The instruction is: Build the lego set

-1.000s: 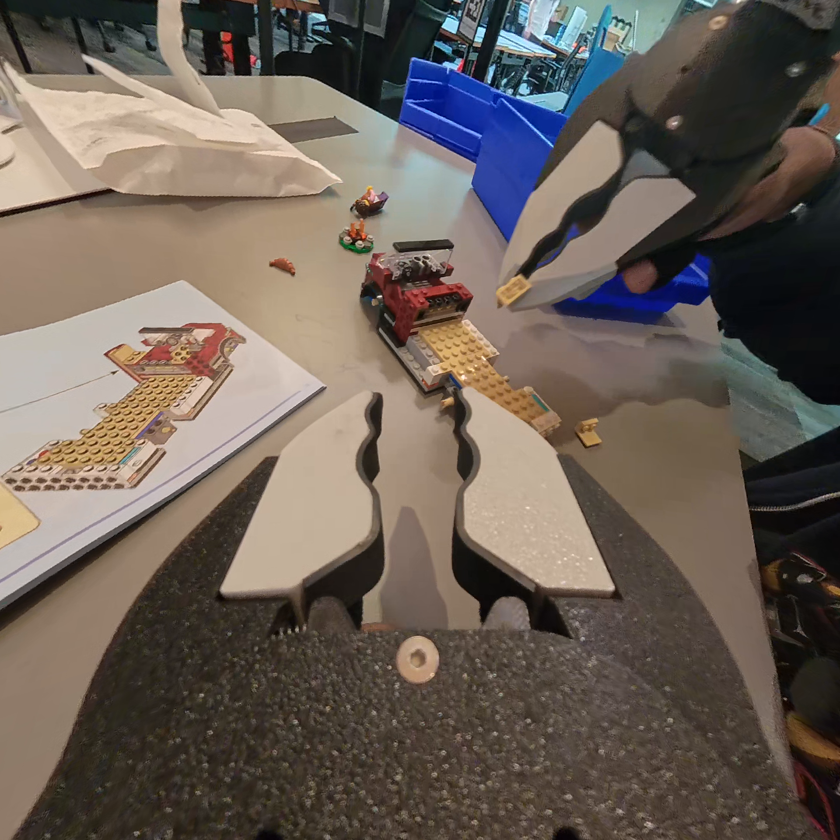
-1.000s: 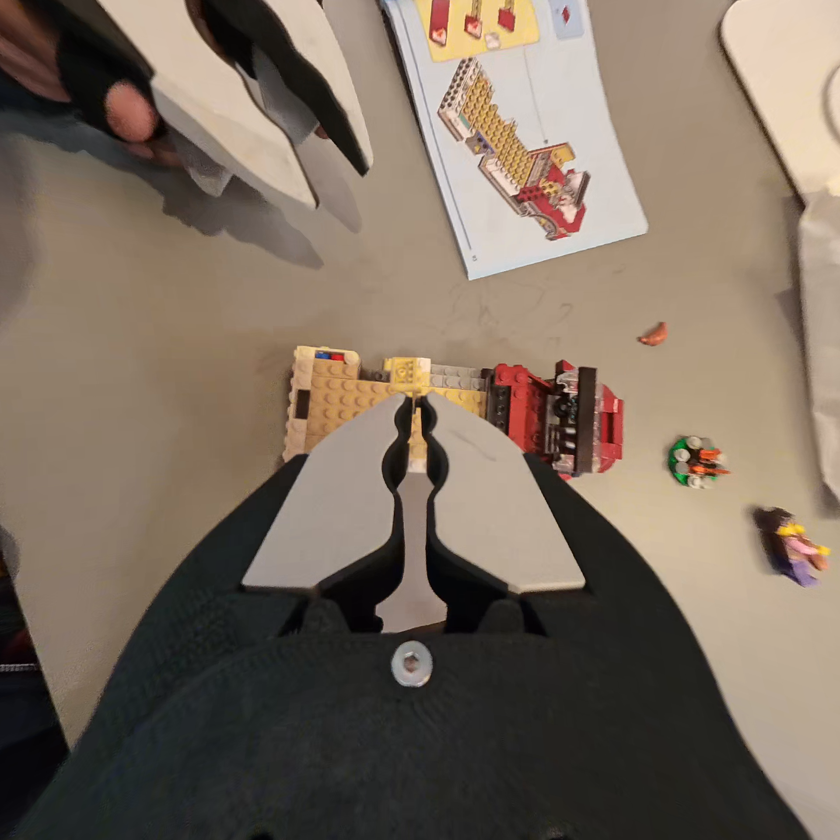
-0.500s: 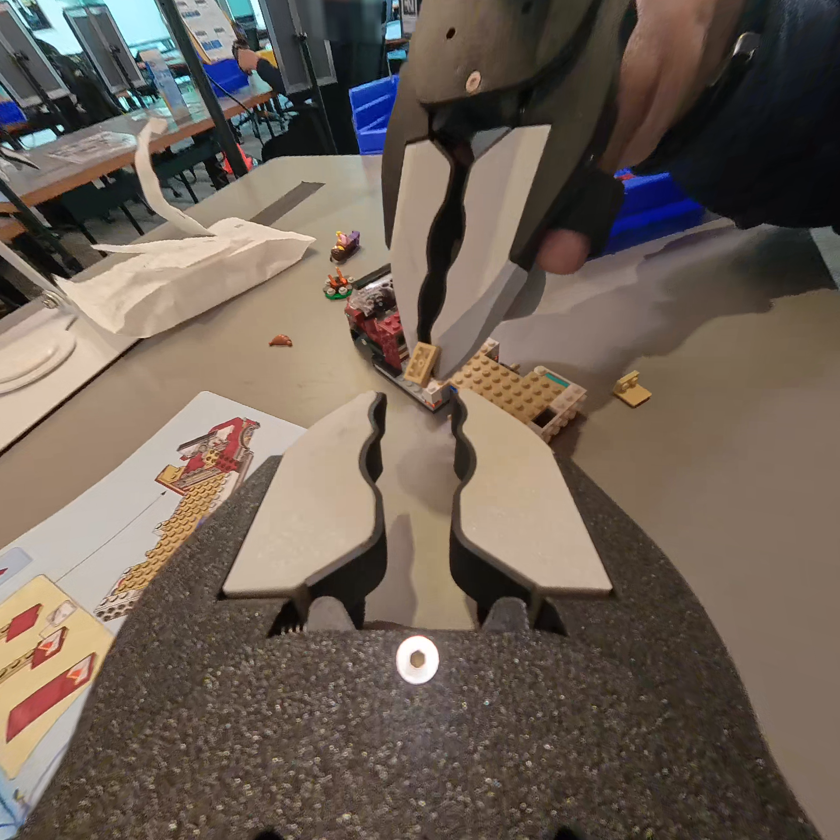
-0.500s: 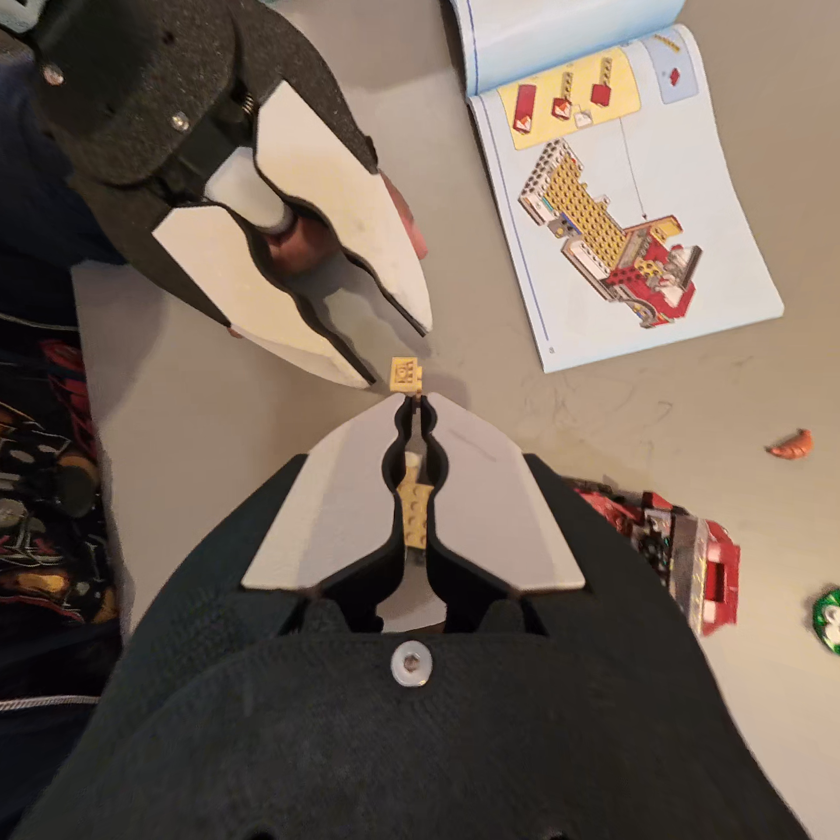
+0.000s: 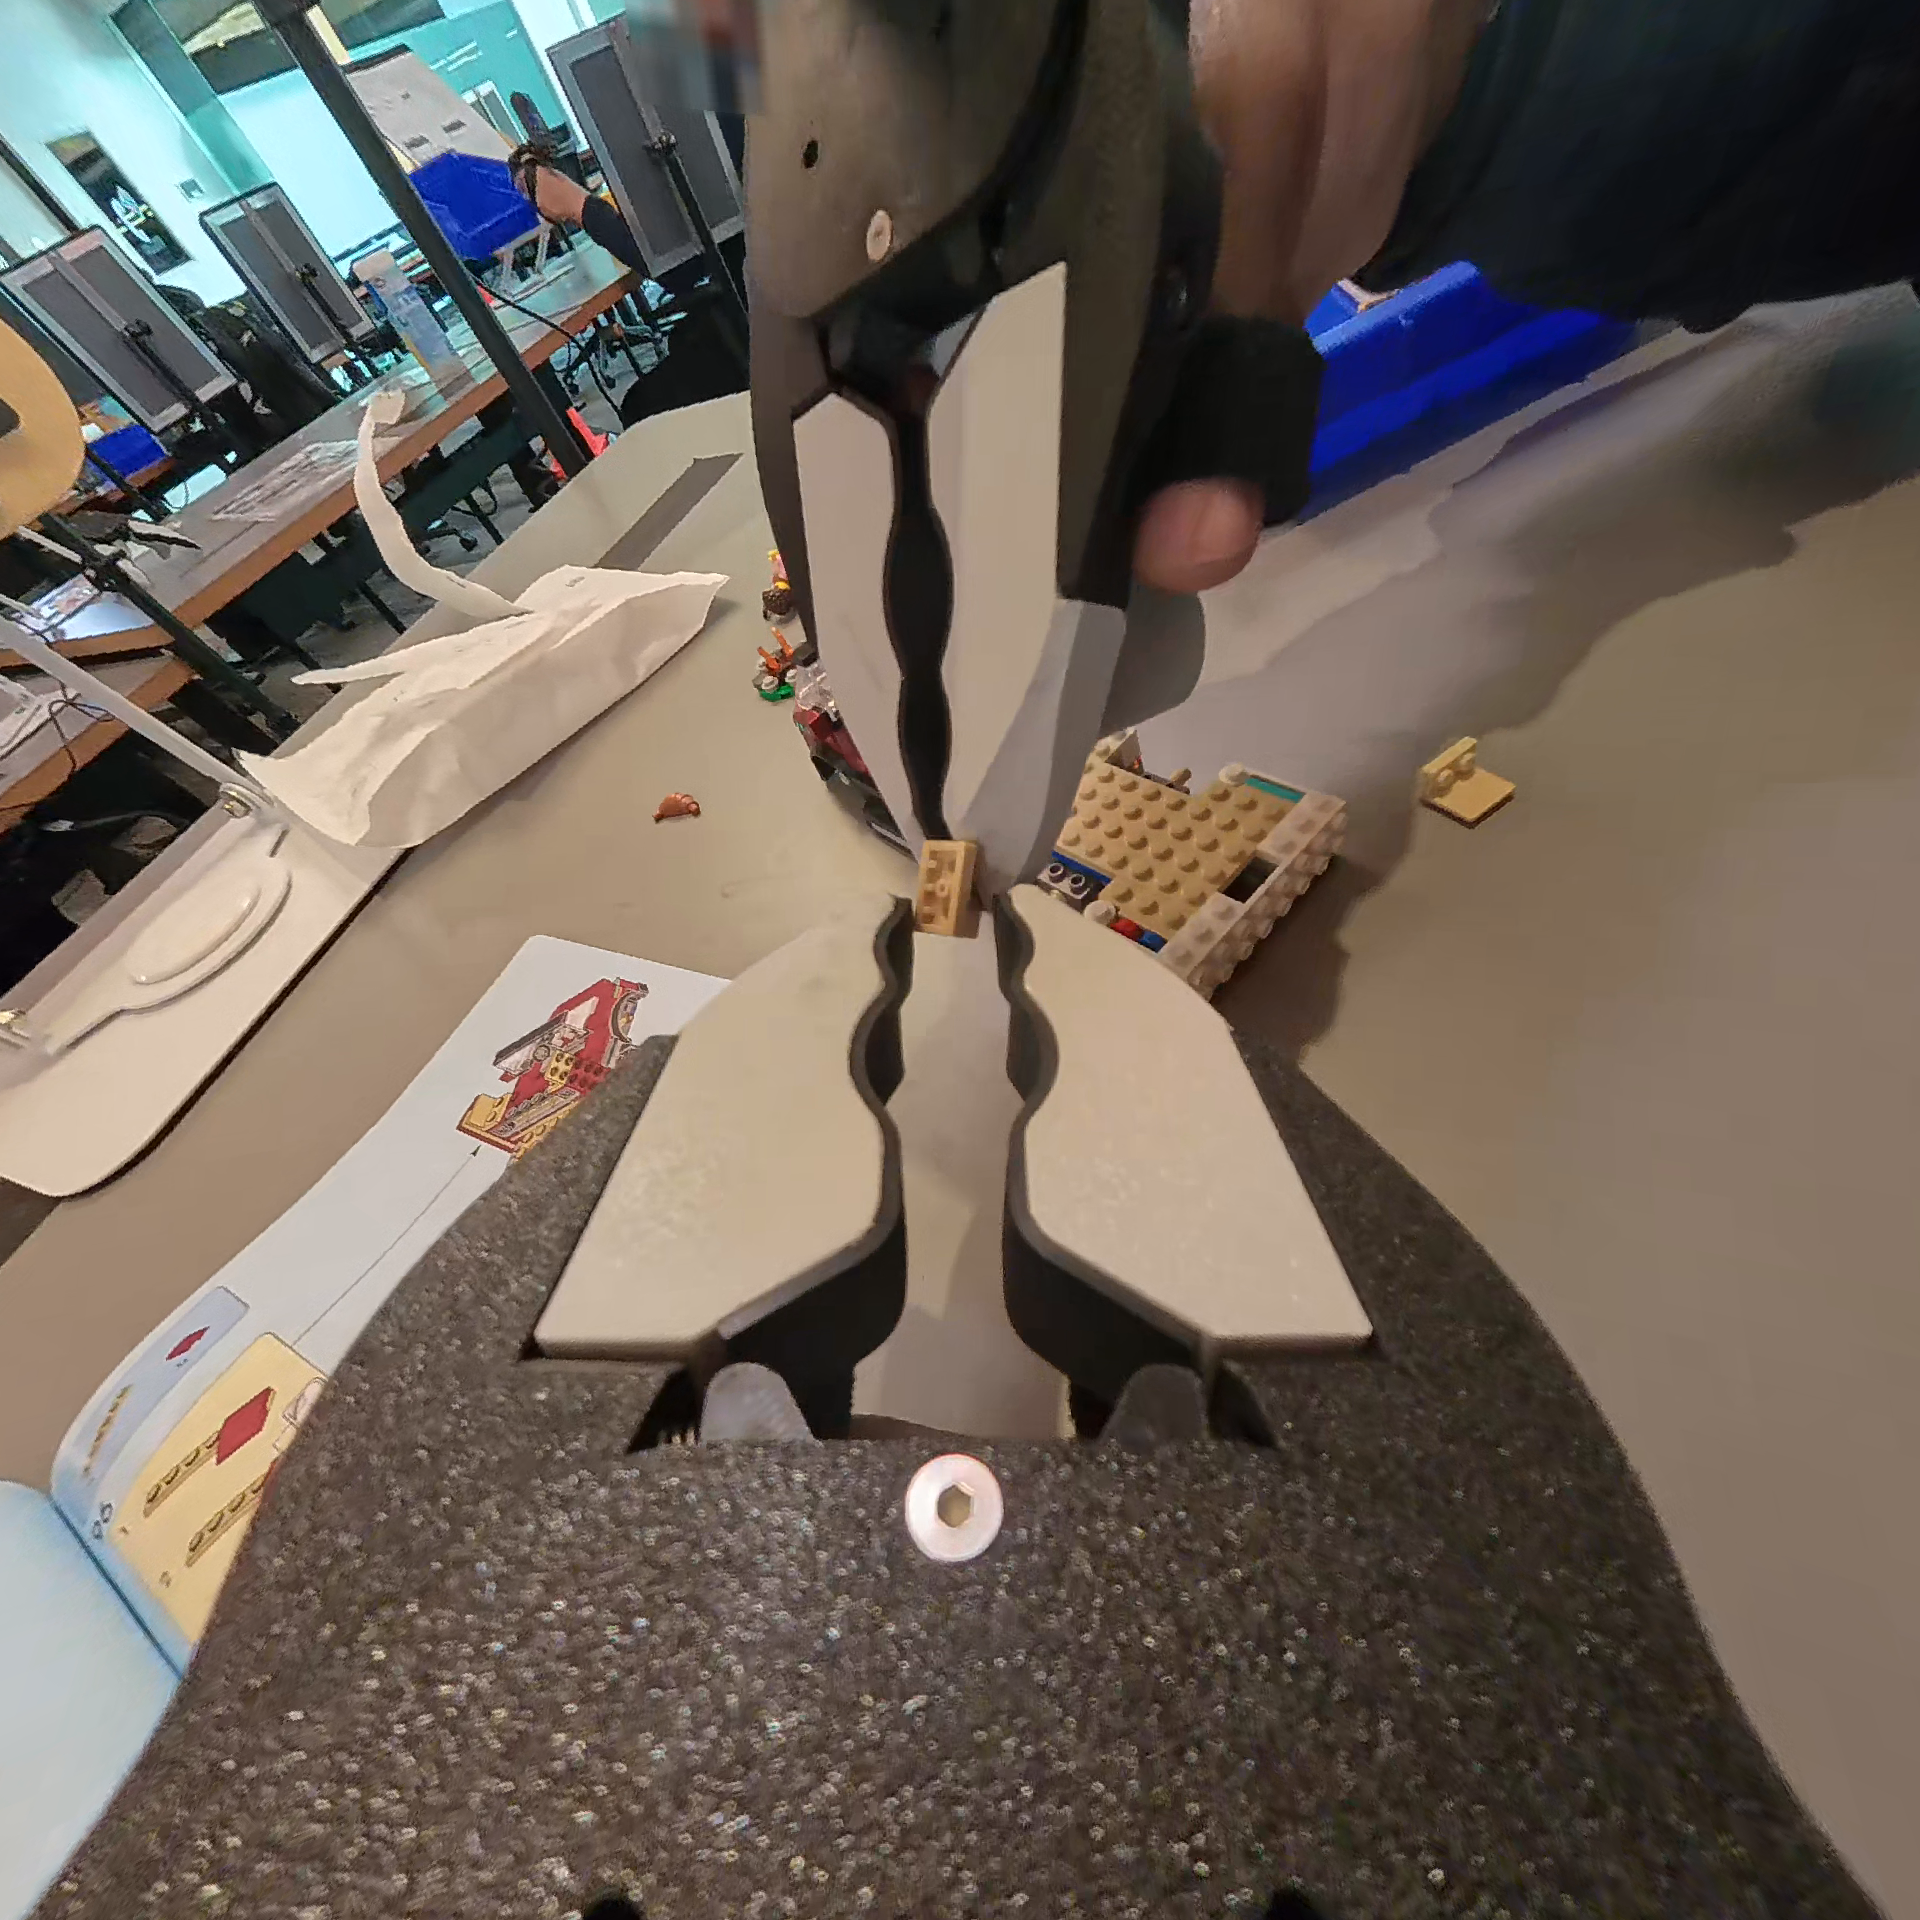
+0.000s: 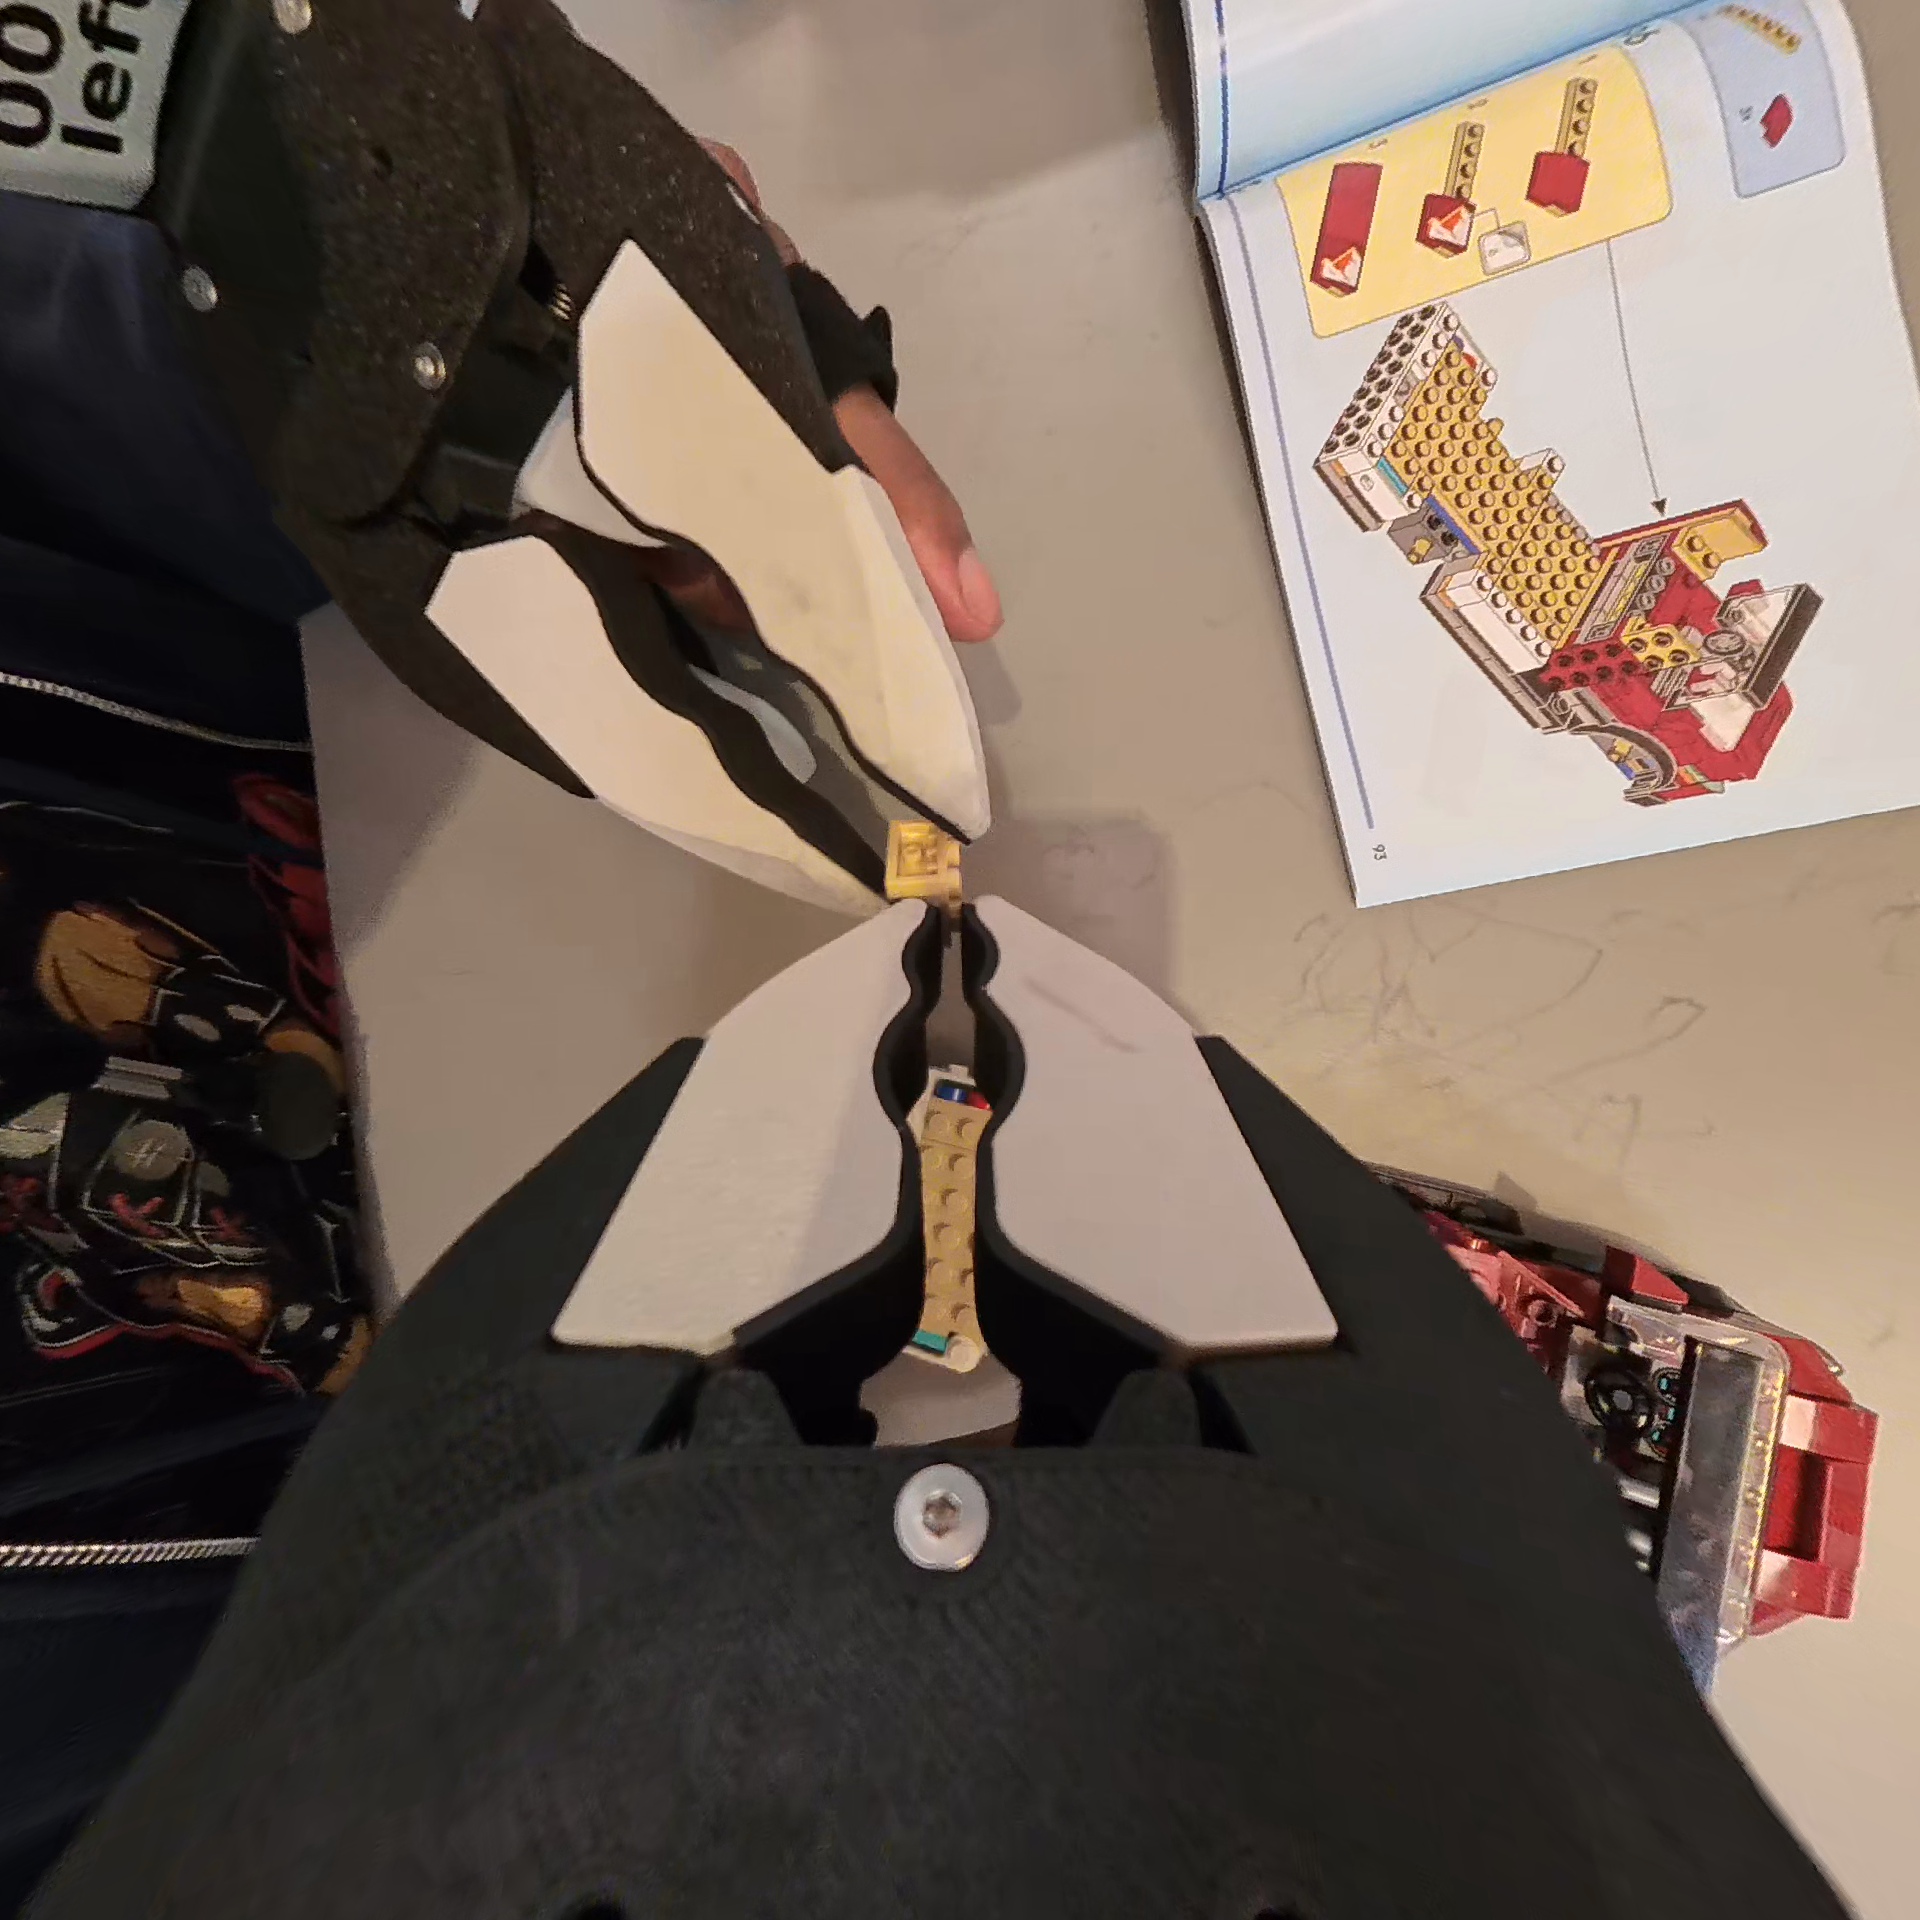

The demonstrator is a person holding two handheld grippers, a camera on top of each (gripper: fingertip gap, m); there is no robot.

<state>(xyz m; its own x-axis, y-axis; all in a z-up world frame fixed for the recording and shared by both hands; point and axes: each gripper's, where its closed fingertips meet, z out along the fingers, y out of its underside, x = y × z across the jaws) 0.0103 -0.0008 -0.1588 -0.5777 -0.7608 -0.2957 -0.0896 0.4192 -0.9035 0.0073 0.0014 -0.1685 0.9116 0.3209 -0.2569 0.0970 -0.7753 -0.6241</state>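
**Tan brick at the meeting point of two claws, mid-bench**

L to R in the left wrist view: a white paper bag [image 5: 499, 665] lies flat on the grey bench [image 5: 1558, 1143], torn strip curling up. Can't tell what's inside.

An open instruction booklet [image 5: 416, 1143] sits near it, partly under the left claw [image 5: 948, 920].

A brown croissant-shaped bit [image 5: 677, 806] and small figure pieces [image 5: 777, 665] lie loose beyond.

Centre: the small tan brick [image 5: 948, 885] hangs off the bench, pinched at the tips of the right claw [image 5: 951, 831], which is clenched on it.

The brick's lower end sits between the left claw's tips. One pad touches it and a sliver of gap shows on the other side, so the left claw is released, not gripping.

The part-built brick truck [image 5: 1195, 862] lies behind. Its red cab is mostly hidden by the right claw, and its tan studded bed is to the R.

A loose tan bracket piece [image 5: 1465, 795] rests apart, further R.

Blue bins [image 5: 1455, 343] stand at the bench's far R edge, contents hidden.

Pose:
- The left claw is low, pointing fwd along the bench. In the right wrist view it enters from upper L, tilted, with the left hand [image 6: 925, 520] laid along one finger.
- The right claw comes down steeply from above, tips down, held by the right hand [image 5: 1226, 436] in a black fingerless glove.
- The two claws meet tip to tip.
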